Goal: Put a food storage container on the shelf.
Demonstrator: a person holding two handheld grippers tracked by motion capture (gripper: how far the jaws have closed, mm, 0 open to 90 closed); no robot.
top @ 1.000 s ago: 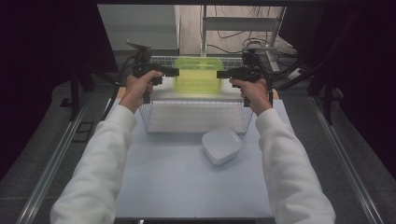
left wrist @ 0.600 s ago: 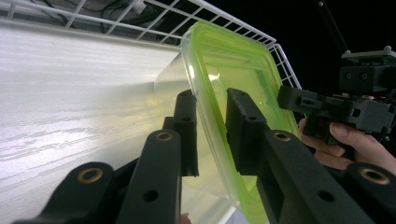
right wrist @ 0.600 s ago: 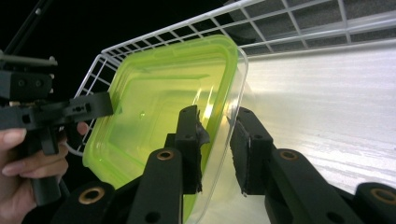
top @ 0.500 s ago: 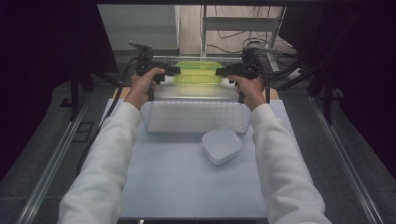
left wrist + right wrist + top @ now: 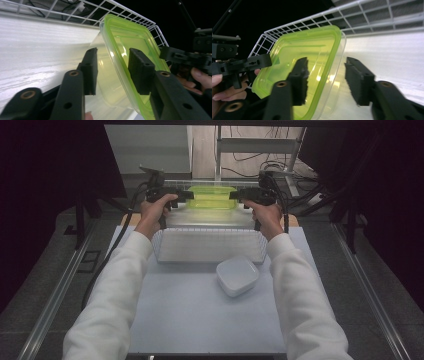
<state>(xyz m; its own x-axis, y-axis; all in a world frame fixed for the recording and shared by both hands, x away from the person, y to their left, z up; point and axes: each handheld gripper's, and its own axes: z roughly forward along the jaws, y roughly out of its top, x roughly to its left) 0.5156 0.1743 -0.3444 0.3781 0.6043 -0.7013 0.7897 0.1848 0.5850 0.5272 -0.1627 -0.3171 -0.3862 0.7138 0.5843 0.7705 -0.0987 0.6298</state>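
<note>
The green-lidded container (image 5: 211, 198) sits at 12 o'clock on the bench (image 5: 190, 315), beyond the wire basket (image 5: 210, 245). The left hand-held gripper (image 5: 186, 196) and right hand-held gripper (image 5: 236, 196) flank its ends; both have just been opening, pads spread off the rim. Clear plastic body, glossy rounded-rectangular lid.

no readable text, labels or numbers

Dim room, grey floor (image 5: 40, 285), tangled cables (image 5: 250, 157)
</note>
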